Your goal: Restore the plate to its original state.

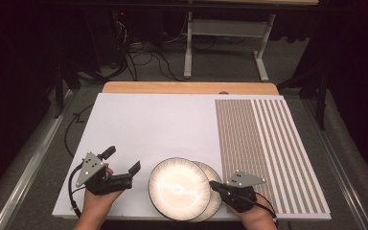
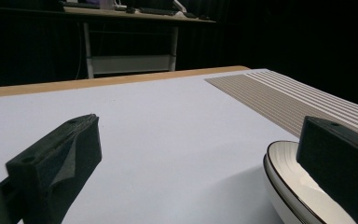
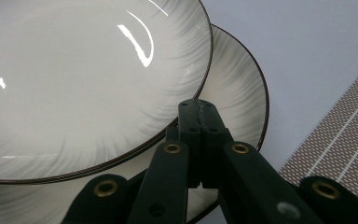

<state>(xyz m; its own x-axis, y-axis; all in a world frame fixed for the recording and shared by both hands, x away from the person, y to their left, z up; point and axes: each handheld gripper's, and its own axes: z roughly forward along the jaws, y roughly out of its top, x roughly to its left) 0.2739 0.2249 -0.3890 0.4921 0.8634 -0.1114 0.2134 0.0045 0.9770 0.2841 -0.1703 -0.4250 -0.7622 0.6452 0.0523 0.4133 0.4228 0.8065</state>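
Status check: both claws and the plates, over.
Left claw open, beside top plate. Right claw shut at rim of lower plate, grip unclear. Plates overlap. Striped mat to the right.

We see top plate [image 1: 178,188] stacked on lower plate [image 1: 214,184], offset to 9 o'clock; striped mat [image 1: 268,148] at 3 o'clock, both on table [image 1: 148,124].

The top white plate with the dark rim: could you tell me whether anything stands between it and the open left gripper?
Nothing visible does. Bare white tabletop lies between the left gripper and the top white dark-rimmed plate, whose rim already sits beside one jaw in the left gripper view.
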